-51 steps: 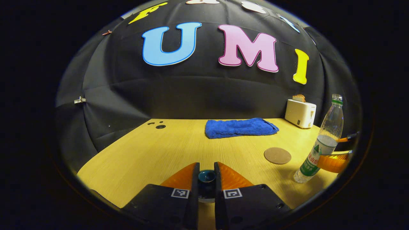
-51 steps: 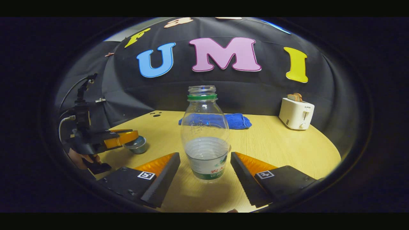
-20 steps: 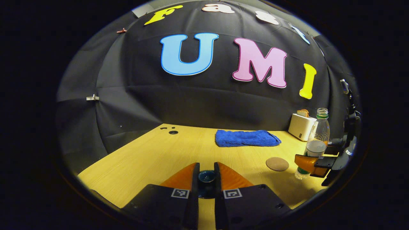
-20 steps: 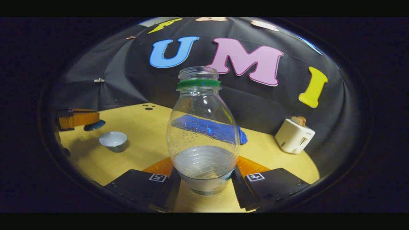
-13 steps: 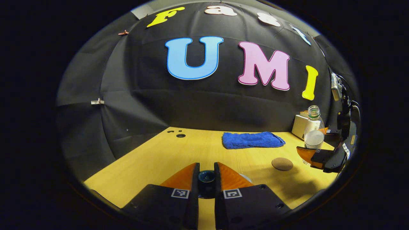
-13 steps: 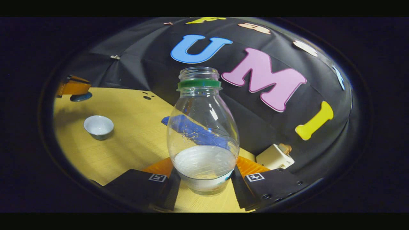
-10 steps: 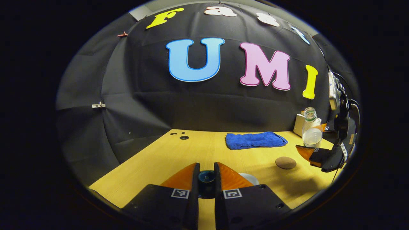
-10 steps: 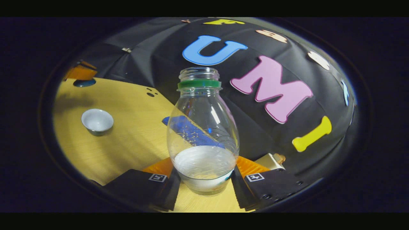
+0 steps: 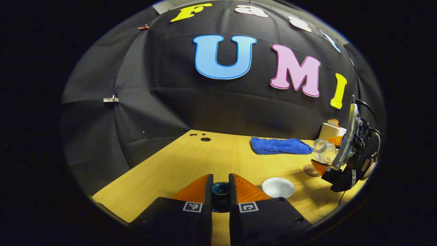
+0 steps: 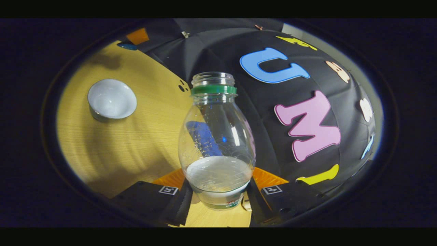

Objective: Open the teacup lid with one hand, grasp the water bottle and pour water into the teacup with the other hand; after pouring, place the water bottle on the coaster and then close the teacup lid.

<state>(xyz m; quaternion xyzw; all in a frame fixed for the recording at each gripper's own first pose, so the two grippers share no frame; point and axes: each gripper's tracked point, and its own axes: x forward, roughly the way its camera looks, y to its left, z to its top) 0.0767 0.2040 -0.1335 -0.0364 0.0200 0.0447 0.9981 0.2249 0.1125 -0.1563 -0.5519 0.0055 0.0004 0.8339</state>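
The lid is off the teacup (image 9: 278, 187); the left gripper (image 9: 220, 191) is closed tight on the lid (image 9: 220, 189) by its little dark knob and holds it up in the air, above the tabletop (image 9: 191, 160) and just to the side of the cup; the teacup sits open on the tabletop with its white inside showing, and it looks like no water is in it yet, though that is hard to be sure of.

The right gripper (image 10: 218, 200) is closed on the water bottle (image 10: 216, 143), one finger on each side near the bottom; the bottle has no cap and has some water low inside; the whole view is turned sideways, so the bottle looks like it is being tipped toward the cup (image 10: 112, 99); no water is coming out yet.

So the opening and the grabbing are done; the pouring looks just about to start; then the bottle must go on the round coaster (image 9: 309, 169), which lies beside the cup; last, the lid goes back on.
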